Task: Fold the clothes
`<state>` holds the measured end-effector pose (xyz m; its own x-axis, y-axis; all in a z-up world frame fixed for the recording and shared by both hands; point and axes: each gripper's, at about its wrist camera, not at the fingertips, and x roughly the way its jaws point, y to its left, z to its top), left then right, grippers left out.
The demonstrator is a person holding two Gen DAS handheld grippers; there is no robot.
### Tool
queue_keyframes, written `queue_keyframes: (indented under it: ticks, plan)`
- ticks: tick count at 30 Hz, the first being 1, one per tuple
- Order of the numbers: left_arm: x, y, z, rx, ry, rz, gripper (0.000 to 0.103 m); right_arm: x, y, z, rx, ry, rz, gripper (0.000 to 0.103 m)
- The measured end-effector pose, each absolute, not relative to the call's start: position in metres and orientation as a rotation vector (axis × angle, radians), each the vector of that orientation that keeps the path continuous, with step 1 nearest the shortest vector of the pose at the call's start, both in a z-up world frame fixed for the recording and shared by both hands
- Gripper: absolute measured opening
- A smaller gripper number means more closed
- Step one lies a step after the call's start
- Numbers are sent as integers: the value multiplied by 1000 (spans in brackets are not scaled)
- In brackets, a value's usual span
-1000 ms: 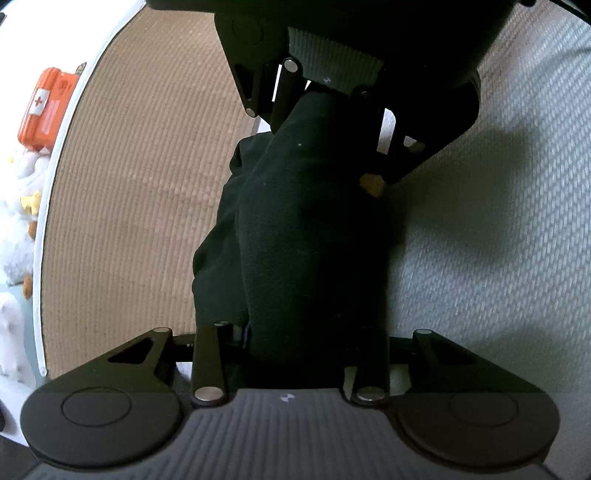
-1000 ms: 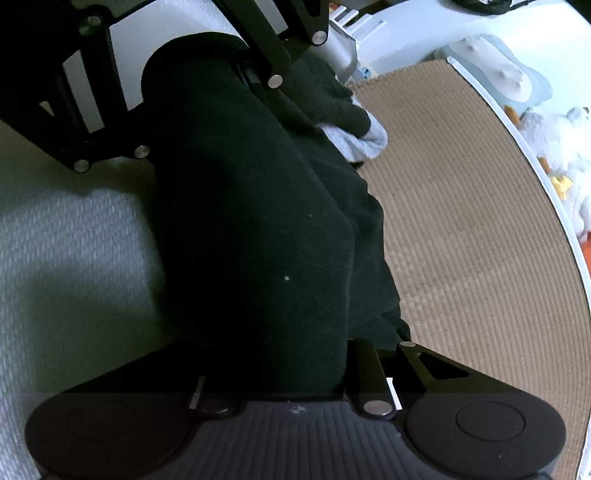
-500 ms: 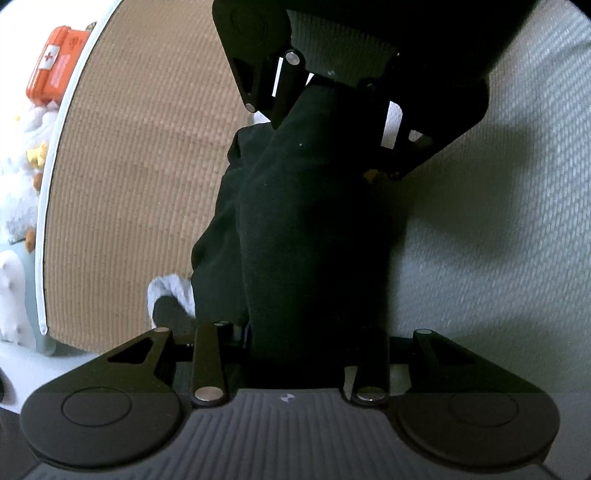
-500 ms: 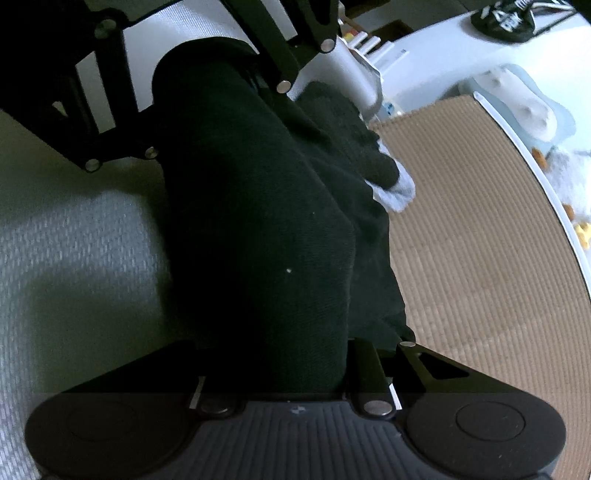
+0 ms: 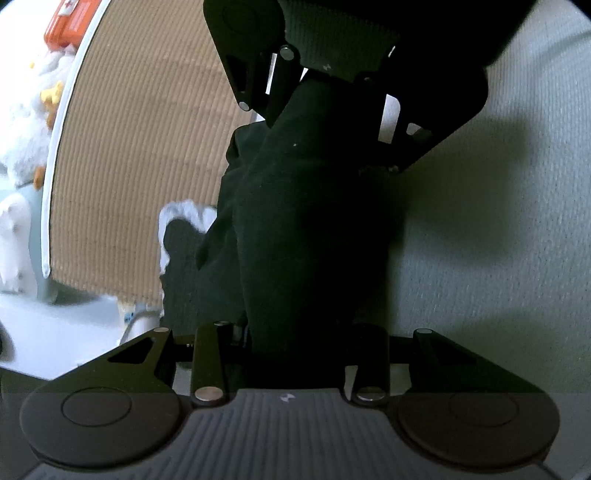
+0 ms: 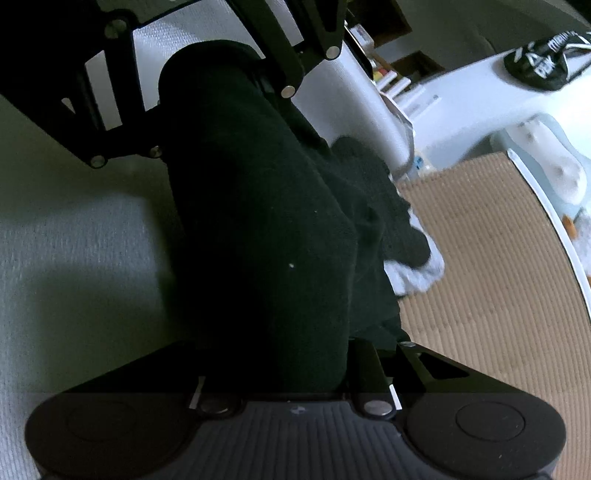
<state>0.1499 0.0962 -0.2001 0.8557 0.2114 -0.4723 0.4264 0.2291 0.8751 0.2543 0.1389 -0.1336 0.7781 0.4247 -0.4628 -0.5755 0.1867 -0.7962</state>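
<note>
A black garment is bunched into a thick roll and stretched between my two grippers, above a pale grey textured mat. My left gripper is shut on one end; its fingertips are buried in the cloth. In the right wrist view my right gripper is shut on the other end of the garment. Each view shows the other gripper at the top, clamped on the cloth: the right gripper and the left gripper. A loose fold with pale lining hangs off the side.
A tan ribbed mat with a white rim lies beside the grey one. Beyond it are an orange first-aid case and white plush toys. The right wrist view shows a white surface with a black bag and a shelf.
Both grippers have carried the garment sideways together. The tan mat's end and the white floor have come into view, and the pale-lined fold now shows in the left wrist view.
</note>
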Motion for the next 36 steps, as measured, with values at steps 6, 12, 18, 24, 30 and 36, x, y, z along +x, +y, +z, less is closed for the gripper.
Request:
queue_keyframes:
  ticks: [6, 12, 18, 24, 30, 36]
  plan:
    - [148, 123, -201, 1347, 588, -130, 43, 255, 171, -133, -1197, 127, 737, 23]
    - [146, 148, -199, 1344, 606, -104, 43, 257, 200, -132, -1204, 106, 760, 23]
    - [144, 160, -200, 1329, 612, -90, 43, 262, 216, -133, -1224, 85, 776, 23]
    - [144, 164, -198, 1319, 568, -71, 43, 263, 218, -130, -1238, 49, 752, 23]
    - [142, 166, -194, 1333, 506, -26, 42, 264, 219, -121, -1296, -19, 727, 23]
    - [146, 169, -171, 1324, 454, 17, 42, 269, 223, -92, -1302, -55, 691, 23]
